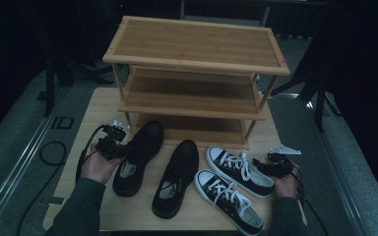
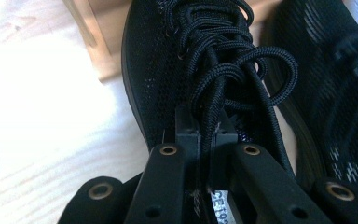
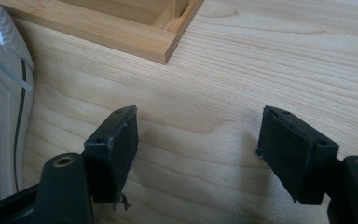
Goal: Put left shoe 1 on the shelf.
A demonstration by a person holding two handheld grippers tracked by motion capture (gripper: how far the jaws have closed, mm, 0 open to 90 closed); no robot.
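1. High view: the left gripper (image 1: 114,145) is gripping the leftmost black shoe (image 1: 137,156) at its tongue, probably to carry it toward the rack (image 1: 197,73) at twelve o'clock; the right gripper (image 1: 275,164) is waiting at the sneakers' (image 1: 236,169) three o'clock.
2. Left gripper view: the jaws are pinching narrowly on the shoe's tongue and laces (image 2: 223,60), giving a firm handle.
3. Right gripper view: the jaws are standing wide and empty over the table (image 3: 242,70), ready.

Black mesh-cloth shoe (image 2: 158,60); matt pale-wood table (image 3: 242,70).
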